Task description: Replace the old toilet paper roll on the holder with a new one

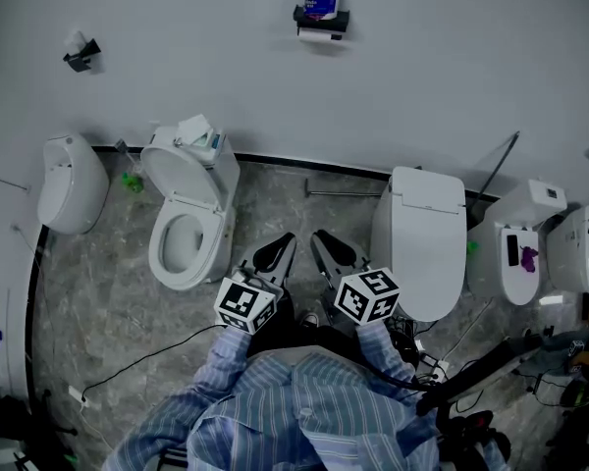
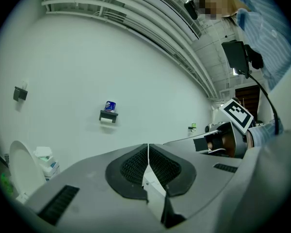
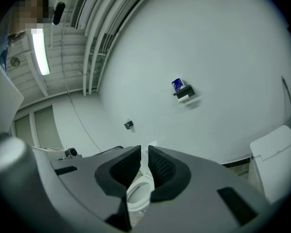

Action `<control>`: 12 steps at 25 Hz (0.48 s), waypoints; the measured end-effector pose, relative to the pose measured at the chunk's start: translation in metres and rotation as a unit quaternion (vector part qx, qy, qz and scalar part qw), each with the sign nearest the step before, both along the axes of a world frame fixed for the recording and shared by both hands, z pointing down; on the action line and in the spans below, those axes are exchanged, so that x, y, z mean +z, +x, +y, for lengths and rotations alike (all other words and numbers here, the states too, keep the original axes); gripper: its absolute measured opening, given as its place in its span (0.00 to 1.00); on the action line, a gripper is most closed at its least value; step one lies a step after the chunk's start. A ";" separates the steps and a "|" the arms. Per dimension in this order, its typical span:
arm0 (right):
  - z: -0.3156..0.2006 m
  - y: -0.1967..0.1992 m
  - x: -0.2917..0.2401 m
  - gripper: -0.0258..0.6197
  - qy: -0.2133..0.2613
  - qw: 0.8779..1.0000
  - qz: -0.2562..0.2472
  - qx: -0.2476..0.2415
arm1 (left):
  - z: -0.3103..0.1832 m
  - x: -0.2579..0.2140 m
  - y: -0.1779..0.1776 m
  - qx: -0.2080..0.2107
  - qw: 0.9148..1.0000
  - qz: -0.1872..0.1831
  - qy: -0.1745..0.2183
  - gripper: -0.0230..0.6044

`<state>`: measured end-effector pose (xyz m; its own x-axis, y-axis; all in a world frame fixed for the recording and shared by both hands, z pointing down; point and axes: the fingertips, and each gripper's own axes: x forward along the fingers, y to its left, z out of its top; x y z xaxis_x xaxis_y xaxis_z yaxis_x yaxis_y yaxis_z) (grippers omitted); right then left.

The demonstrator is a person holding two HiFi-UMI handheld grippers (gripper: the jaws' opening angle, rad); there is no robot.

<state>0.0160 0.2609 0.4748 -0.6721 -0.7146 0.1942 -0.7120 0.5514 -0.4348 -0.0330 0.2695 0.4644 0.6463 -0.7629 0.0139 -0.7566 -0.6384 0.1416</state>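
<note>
- Left tongs (image 2: 148, 147) closed, right tongs (image 3: 146, 152) barely ajar, both empty; unopened, they'd only bump the old roll (image 1: 319, 35).
- New roll (image 1: 321, 0) perched atop the far holder (image 1: 324, 20) could topple.

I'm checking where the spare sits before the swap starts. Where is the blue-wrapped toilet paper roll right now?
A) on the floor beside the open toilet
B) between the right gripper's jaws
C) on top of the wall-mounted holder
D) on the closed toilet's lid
C: the blue-wrapped roll stands on top of the wall holder, high on the far wall, with the white roll showing just under it.
</note>
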 end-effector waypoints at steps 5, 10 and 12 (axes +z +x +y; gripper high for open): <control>-0.006 -0.004 0.003 0.12 -0.005 1.000 -0.003 0.001 | -0.006 0.003 -0.005 0.001 1.000 -0.001 -0.008 0.05; -0.017 -0.006 0.003 0.12 -0.010 1.000 -0.007 0.003 | -0.016 0.004 -0.007 0.003 1.000 -0.001 -0.009 0.05; -0.023 -0.007 0.004 0.12 -0.010 1.000 -0.005 0.004 | -0.022 0.004 -0.008 0.006 1.000 0.000 -0.010 0.05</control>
